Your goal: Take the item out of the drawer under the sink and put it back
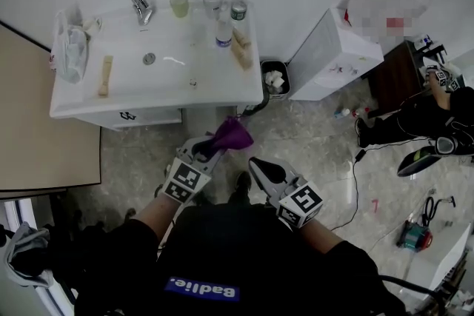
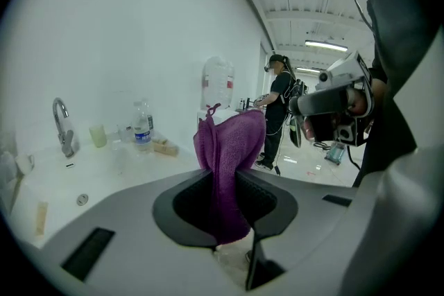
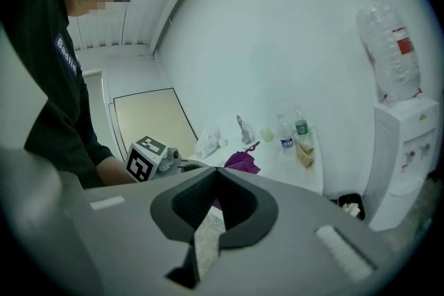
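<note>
Purple cloth (image 1: 232,134) is pinched upright between the jaws of my left claw (image 1: 213,147). I hold it in the air just near of the white sink unit's (image 1: 89,106) right front corner. My right claw (image 1: 258,165), just right of it, has jaws together and holds nothing.

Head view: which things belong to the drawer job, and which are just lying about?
Job: purple cloth, clamped in the jaws of the left gripper; drawer under the sink; right gripper, empty.
Lying about: green cup, water bottle, waste bin, water dispenser.
</note>
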A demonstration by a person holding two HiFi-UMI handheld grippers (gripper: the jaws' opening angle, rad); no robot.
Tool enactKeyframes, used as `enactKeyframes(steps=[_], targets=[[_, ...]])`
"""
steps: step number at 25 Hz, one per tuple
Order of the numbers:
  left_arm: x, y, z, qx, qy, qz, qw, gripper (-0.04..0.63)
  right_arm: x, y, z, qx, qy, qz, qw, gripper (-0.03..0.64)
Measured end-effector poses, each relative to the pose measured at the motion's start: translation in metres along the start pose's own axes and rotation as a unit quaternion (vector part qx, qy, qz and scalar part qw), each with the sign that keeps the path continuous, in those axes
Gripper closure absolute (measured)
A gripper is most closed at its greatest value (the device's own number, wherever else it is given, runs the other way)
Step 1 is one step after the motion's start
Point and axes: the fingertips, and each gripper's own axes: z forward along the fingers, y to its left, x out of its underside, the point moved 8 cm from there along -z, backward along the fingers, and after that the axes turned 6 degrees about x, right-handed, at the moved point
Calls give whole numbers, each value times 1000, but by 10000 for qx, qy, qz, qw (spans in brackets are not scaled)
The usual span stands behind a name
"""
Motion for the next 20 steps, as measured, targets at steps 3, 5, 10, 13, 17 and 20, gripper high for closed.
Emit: enactKeyframes(steps=[3,5,10,13,17,20], targets=[[16,12,19,-13,280,85,9996,505,-2,-4,-4,53,-33,17,10000,615],[26,23,34,-32,479,152,9987,505,-2,-9,-7,114,-8,11,9999,615],[59,47,79,-153,966,274,9948,505,7,-24,-24,386,67,130,9991,615],[83,61,104,-224,1319,265,9907,505,17,-32,-28,506,150,242,9983,615],[124,77,137,-222,1875,331,9815,505,29,-40,-32,608,286,392,9970,615],[151,94,159,-193,2251,494,9729,505,39,-49,-32,676,342,507,9958,615]])
